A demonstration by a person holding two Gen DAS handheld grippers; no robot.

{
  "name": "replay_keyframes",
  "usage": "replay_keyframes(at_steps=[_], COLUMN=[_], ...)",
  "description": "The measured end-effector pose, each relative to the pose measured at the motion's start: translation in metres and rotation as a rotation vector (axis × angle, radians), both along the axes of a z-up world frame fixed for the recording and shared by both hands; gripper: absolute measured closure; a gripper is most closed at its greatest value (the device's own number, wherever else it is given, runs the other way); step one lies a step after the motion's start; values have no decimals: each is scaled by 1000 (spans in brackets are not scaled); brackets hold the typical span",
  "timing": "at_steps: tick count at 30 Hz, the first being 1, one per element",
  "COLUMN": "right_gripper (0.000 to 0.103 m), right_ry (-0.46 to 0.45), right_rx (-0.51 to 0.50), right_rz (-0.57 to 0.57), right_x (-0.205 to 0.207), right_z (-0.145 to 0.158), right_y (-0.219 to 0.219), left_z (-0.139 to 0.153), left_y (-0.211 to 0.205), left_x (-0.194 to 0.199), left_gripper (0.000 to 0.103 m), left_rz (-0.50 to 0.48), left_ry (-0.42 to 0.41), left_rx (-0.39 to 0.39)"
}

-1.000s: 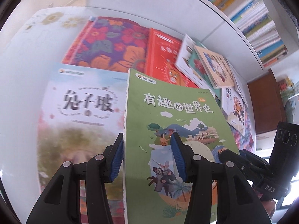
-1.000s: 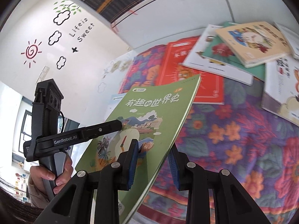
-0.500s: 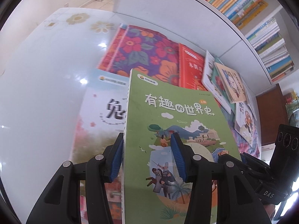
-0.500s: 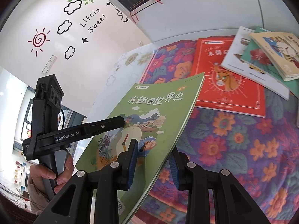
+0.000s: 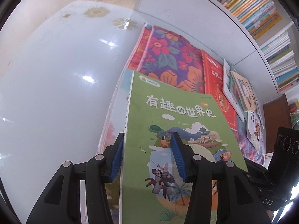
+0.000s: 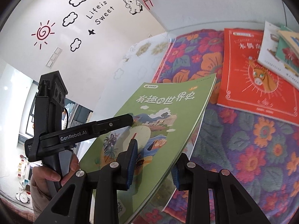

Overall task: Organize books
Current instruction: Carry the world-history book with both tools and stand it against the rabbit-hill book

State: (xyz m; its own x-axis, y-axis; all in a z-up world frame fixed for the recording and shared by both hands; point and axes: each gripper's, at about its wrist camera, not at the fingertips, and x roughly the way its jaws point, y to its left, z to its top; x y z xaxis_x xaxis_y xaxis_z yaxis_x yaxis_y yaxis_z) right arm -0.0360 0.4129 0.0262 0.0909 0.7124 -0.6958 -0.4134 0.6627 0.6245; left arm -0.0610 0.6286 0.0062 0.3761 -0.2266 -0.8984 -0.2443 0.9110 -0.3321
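Gripping the green book (image 5: pixel 179 130), both grippers: left gripper (image 5: pixel 147 155); right gripper (image 6: pixel 155 164)

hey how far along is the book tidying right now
Early stage. One pastel-cover book already lies on the white table. In hand: the green book, gripped by both the left gripper and right gripper. Left: the red book and several others still scattered on the floral mat.

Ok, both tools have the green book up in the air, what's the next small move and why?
Probably lower the green book flat onto the pale book lying under it. The left tool and right tool both clamp it, tilted over that book at the floral cloth edge, away from the loose pile.
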Motion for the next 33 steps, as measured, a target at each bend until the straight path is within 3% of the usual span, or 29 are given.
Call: replay_keyframes(at_steps=[5,9,12,26,33], right_gripper=[72,72,72,72,71], right_ry=[63,95,138,166,191], right_rx=[-8,-26,-18,1,-32], right_rz=[-1,-4,-3,-3,5], right_x=[1,1,1,2,3], right_z=[-19,-33,-43,-53,-50], right_y=[8,16,20,19,22], left_z=[-12,-15,-12,-15,-11], left_y=[10,6,0,3,1], left_x=[-2,1,4,5,6], left_gripper=[58,59,59,59,59], left_rz=[5,-22,-27,-5,3], left_ry=[19,-6,-4,15,31], left_rx=[0,-69,-15,-2,44])
